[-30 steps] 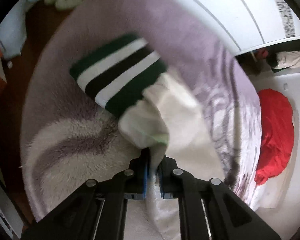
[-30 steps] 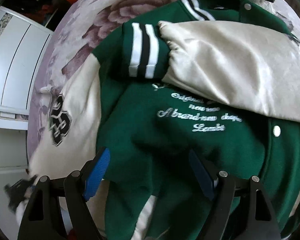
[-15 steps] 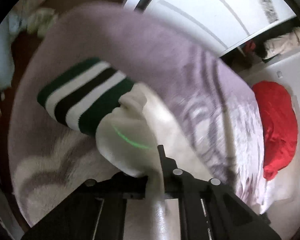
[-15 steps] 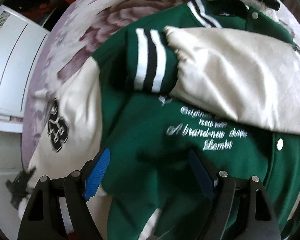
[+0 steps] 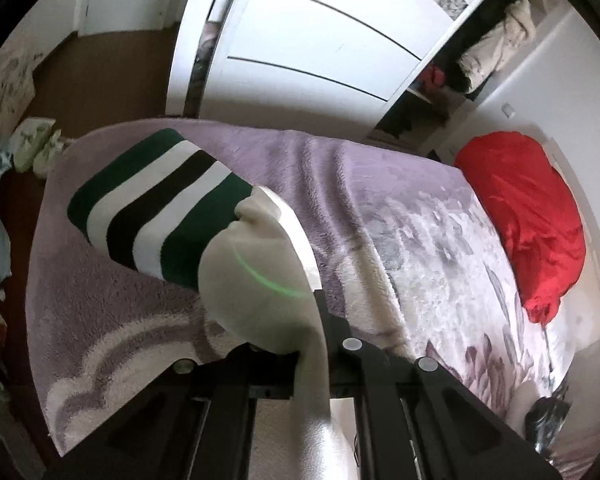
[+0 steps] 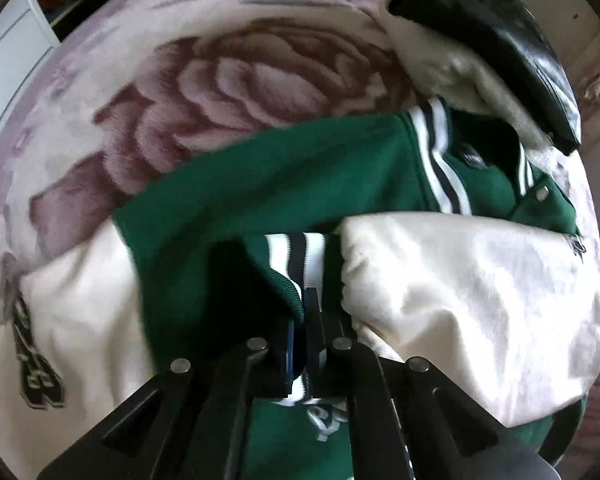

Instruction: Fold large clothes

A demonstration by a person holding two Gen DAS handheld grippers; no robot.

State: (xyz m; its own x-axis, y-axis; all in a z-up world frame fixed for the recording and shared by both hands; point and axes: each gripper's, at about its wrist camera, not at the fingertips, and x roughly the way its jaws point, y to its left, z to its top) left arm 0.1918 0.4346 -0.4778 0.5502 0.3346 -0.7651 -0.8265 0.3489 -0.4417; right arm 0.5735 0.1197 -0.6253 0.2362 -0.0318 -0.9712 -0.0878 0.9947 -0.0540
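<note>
Lying on floral blanket: green varsity jacket. Left gripper, fingers clamped on cream sleeve, striped cuff raised above bed. Right gripper, fingers pinched on second striped cuff.

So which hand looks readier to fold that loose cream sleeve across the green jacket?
Probably the left. Its fingers are shut on the cream sleeve, lifted over the blanket. The right gripper is shut on the green jacket.

Fleecy plush blanket, ribbed knit cuff, glossy black leather garment
</note>
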